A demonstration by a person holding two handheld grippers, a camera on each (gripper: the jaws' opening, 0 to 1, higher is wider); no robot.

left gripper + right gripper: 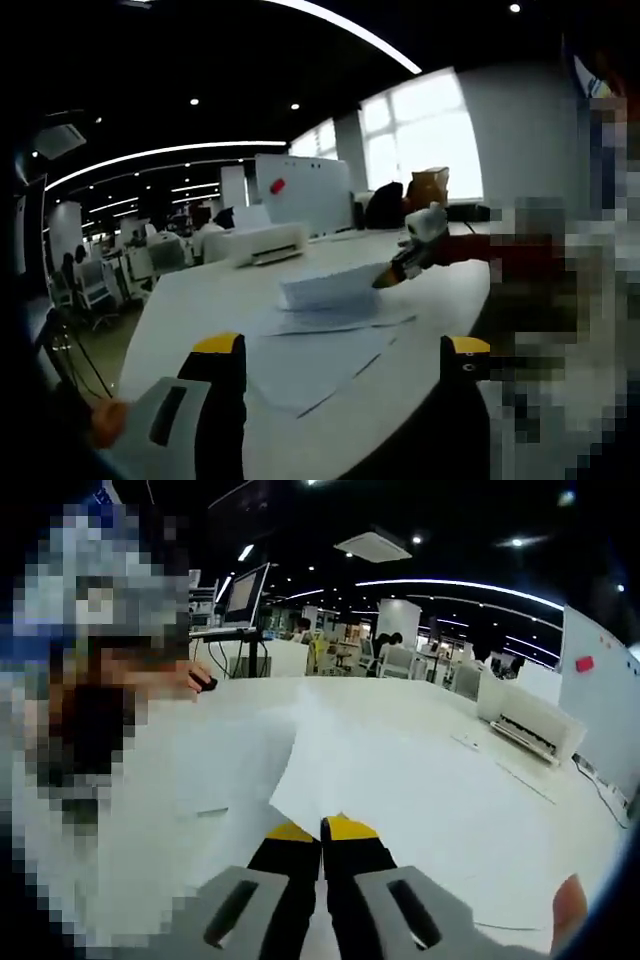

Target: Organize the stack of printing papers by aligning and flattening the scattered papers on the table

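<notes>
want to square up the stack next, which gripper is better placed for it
Right, probably. The right gripper is already at the paper stack, jaws closed on a sheet. The left gripper hangs back, open, above loose sheets.

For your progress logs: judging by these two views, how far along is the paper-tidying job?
Done: a squared stack of paper sits on the white table. In hand: the right gripper is closed on the edge of a sheet at the stack. Left: loose sheets lie spread below the stack, unaligned, and the left gripper is open above them, holding nothing.
</notes>
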